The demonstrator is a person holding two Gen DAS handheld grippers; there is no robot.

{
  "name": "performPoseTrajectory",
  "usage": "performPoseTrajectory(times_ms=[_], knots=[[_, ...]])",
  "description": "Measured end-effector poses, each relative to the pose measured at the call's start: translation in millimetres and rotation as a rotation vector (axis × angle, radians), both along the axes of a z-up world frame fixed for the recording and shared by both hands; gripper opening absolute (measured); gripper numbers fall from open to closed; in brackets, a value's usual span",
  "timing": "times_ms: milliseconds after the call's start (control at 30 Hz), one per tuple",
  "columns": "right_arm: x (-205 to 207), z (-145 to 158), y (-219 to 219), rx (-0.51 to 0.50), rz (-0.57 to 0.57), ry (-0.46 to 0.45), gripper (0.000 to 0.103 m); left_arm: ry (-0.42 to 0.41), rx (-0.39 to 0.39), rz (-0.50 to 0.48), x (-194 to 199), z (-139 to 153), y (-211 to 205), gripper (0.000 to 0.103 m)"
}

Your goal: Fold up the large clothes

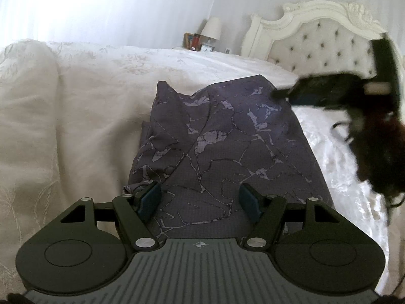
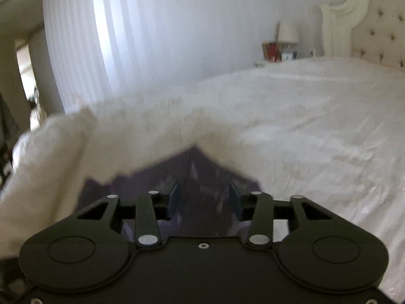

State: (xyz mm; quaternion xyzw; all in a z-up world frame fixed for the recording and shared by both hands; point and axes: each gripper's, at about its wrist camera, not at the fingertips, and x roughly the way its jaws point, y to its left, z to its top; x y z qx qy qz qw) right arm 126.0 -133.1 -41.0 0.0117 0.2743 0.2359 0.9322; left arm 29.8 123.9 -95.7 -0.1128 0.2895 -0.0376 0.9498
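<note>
A big bed (image 1: pixel 76 106) fills most of the room. It has a soft cream cover with a faint leaf pattern, and the cover is bunched into thick folds on the left side. On the right part of the bed the sheet looks white and shiny. At the far end stands a white headboard (image 1: pixel 329 38) with curly carving on top and little buttons in its padding. Beside it is a small lamp (image 1: pixel 212 29) with a pale shade, next to some red and brown things too small to make out. Long white curtains (image 2: pixel 83 50) hang on the wall, and light shines through them.

A purple cloth (image 1: pixel 222 147) with pale cracked marks lies on the bed, partly folded.

The left gripper (image 1: pixel 200 200) sits low over the near end of the cloth, its jaws apart and not pinching it. The right gripper (image 2: pixel 205 200) is over the far edge, blurry, its jaws also apart, with cloth under them.
</note>
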Motion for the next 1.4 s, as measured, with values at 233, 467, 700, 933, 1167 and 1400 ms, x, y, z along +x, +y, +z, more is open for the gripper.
performPoseTrajectory(times_ms=[233, 467, 700, 933, 1167, 1400], knots=[[55.4, -41.9, 35.9, -0.079, -0.026, 0.115, 0.051, 0.007, -0.007, 0.003, 4.4, -0.5, 2.5, 0.068], [59.9, -39.6, 18.8, 0.021, -0.008, 0.116, 0.062, 0.037, -0.044, -0.023, 11.7, 9.5, 5.5, 0.077], [28.3, -23.2, -43.1, 0.275, -0.058, 0.108, 0.102, -0.014, -0.089, 0.054, 12.1, 41.2, 26.7, 0.084], [20.6, -63.9, -84.6, 0.416, -0.063, 0.294, 0.102, 0.272, -0.167, -0.007, 42.6, 6.4, 46.8, 0.086], [24.0, -106.8, -78.1, 0.566, 0.031, 0.409, 0.103, 0.401, -0.394, -0.067, 59.2, -26.2, 69.1, 0.097], [37.7, -116.2, -51.6, 0.645, 0.111, 0.437, 0.103, 0.404, -0.479, -0.2, 77.1, -39.2, 60.7, 0.102]])
